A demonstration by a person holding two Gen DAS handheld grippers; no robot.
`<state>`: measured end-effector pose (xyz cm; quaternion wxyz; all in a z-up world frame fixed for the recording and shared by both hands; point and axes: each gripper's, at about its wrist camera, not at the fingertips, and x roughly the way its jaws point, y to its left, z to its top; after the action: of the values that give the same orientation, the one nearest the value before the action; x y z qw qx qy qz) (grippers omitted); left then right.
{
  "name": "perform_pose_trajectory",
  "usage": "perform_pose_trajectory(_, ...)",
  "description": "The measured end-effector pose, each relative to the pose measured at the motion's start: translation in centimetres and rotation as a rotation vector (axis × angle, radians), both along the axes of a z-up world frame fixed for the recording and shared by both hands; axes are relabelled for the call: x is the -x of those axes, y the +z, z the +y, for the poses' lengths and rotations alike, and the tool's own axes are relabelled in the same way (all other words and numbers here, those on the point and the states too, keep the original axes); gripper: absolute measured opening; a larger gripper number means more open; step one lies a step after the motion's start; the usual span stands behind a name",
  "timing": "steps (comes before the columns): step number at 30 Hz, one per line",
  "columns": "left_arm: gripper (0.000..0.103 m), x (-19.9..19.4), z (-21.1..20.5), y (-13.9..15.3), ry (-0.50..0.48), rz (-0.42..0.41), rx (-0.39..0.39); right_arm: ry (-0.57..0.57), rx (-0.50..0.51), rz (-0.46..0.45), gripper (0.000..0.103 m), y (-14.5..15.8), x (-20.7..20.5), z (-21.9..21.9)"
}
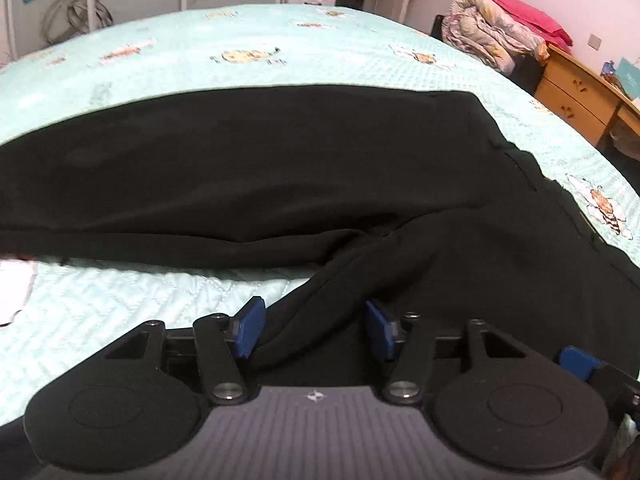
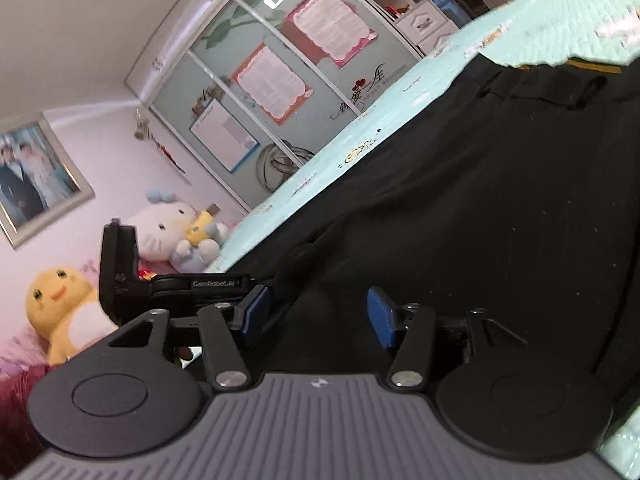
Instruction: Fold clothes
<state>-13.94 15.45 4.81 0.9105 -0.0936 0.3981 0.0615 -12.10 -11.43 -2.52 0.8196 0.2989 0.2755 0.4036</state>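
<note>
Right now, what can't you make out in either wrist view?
- Black trousers: leg ends cut off by the left edge of the left wrist view.
- Waistband: blurred in the right wrist view; fastening unreadable.
- Left gripper: open around a bunched fold; black on black hides any contact.
- Right gripper: open; what lies under the trousers is hidden.

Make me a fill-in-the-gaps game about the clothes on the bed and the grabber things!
1. The trousers lying on the bed are ____ in colour.
2. The bedspread under them is light ____.
3. The left gripper has its blue pads ____, with a bunch of cloth lying between them.
4. Behind the right gripper, the duck toy is ____.

Missing words: black; green; open; yellow
</note>
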Motion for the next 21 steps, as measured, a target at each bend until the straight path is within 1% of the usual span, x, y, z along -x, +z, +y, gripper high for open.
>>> perform_pose_trajectory(2, 0.055, 1.4, -1.2, 1.0, -0.006, -0.009, -0.008, 0.002, -0.026, 0.006, 0.055, -0.2, -0.4, -0.2)
perform_pose_trajectory(4, 0.055, 2.8, -2.4, 2.0, -0.011, -0.018, -0.017, 0.003, -0.025, 0.002, 0.055, -0.2, -0.6, -0.1)
perform_pose_trajectory(6, 0.054, 3.9, -3.5, 2.1, -0.005, 0.023, 0.010, 0.006, -0.022, 0.002, 0.055, -0.2, -0.7, -0.1)
perform_pose_trajectory(8, 0.052, 5.3, -4.2, 1.0, -0.002, 0.095, 0.036, 0.007, -0.026, 0.002, 0.055, -0.4, -0.8, -0.3)
perform_pose_trajectory(9, 0.052, 5.7, -4.4, 0.2, -0.003, 0.131, 0.036, 0.007, -0.025, 0.002, 0.055, -0.3, -0.8, -0.2)
perform_pose_trajectory(10, 0.052, 6.3, -4.6, -0.6, -0.005, 0.143, 0.020, 0.006, -0.024, 0.002, 0.055, -0.3, -0.8, -0.2)
perform_pose_trajectory(11, 0.053, 6.9, -4.8, -1.1, -0.008, 0.131, 0.000, 0.006, -0.022, 0.001, 0.055, -0.3, -0.9, -0.2)
perform_pose_trajectory(13, 0.053, 7.1, -5.2, -1.2, -0.006, 0.113, -0.024, 0.012, -0.006, 0.007, 0.055, -0.2, -1.1, 0.0)
perform_pose_trajectory(16, 0.056, 6.9, -5.0, -0.8, 0.026, 0.149, 0.003, 0.031, 0.016, 0.020, 0.056, 0.0, -1.4, 0.2)
perform_pose_trajectory(19, 0.056, 9.0, -5.0, 0.0, 0.035, 0.174, 0.023, 0.051, 0.039, 0.033, 0.057, 0.1, -1.7, 0.5)
perform_pose_trajectory(21, 0.059, 10.7, -5.7, 0.4, 0.033, 0.194, 0.004, 0.076, 0.131, 0.052, 0.057, 1.3, -1.6, 0.6)
